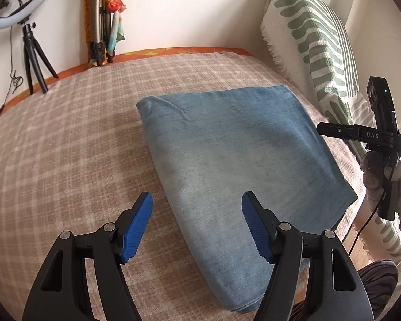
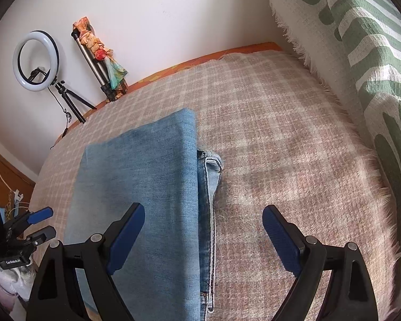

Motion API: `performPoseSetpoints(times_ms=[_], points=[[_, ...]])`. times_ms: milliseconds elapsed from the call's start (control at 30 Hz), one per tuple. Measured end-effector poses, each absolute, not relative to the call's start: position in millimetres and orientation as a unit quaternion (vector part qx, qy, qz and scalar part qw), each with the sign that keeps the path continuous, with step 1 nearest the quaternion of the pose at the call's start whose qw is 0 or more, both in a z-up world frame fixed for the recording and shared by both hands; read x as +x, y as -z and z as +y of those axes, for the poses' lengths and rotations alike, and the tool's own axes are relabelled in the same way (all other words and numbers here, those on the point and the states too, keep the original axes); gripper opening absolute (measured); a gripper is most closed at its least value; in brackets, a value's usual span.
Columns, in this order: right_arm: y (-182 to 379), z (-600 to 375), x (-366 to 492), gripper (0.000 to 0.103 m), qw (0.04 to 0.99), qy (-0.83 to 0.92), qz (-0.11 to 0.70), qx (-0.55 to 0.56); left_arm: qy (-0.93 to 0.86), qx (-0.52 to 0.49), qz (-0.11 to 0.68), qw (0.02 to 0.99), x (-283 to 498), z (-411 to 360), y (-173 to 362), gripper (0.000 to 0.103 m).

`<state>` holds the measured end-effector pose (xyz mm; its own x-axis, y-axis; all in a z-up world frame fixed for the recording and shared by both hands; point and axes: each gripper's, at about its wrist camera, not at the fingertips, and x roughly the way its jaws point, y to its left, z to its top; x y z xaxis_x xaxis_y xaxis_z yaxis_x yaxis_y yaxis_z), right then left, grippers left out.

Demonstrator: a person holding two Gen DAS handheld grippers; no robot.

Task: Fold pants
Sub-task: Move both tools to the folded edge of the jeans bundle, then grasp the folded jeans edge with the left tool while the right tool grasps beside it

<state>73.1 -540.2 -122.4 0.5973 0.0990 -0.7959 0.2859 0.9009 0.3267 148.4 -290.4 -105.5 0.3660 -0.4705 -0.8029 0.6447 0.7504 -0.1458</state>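
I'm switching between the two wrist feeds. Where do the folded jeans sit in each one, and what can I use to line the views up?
Left wrist: the folded jeans fill centre to right, running under the open left gripper.
Right wrist: the folded jeans lie left of centre, their seamed edge between the open right gripper's fingers.
Shared landmark: the ring light against the far wall, upper left in both.

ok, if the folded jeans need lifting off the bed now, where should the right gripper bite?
Probably the layered side edge of the folded jeans, where seams and hem show. Come in low from the bare blanket side with the open right gripper, pinching all layers together; the other long side looks like a rounded fold.
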Motion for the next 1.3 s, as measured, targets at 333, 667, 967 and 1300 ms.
performPoseSetpoints(times_ms=[333,667,967,1300], points=[[136,-539,95,0.091,0.853,0.025,0.476,0.212,0.338,0.054,0.487,0.804,178,-289,126,0.069],[150,-539,111,0.09,0.846,-0.01,0.484,0.225,0.353,0.034,0.51,0.784,193,-290,142,0.069],[157,-537,117,0.08,0.841,-0.059,0.478,0.246,0.363,0.033,0.504,0.783,193,-300,149,0.067],[160,-527,118,0.051,0.836,-0.08,0.48,0.253,0.365,0.048,0.485,0.793,190,-310,148,0.043]])
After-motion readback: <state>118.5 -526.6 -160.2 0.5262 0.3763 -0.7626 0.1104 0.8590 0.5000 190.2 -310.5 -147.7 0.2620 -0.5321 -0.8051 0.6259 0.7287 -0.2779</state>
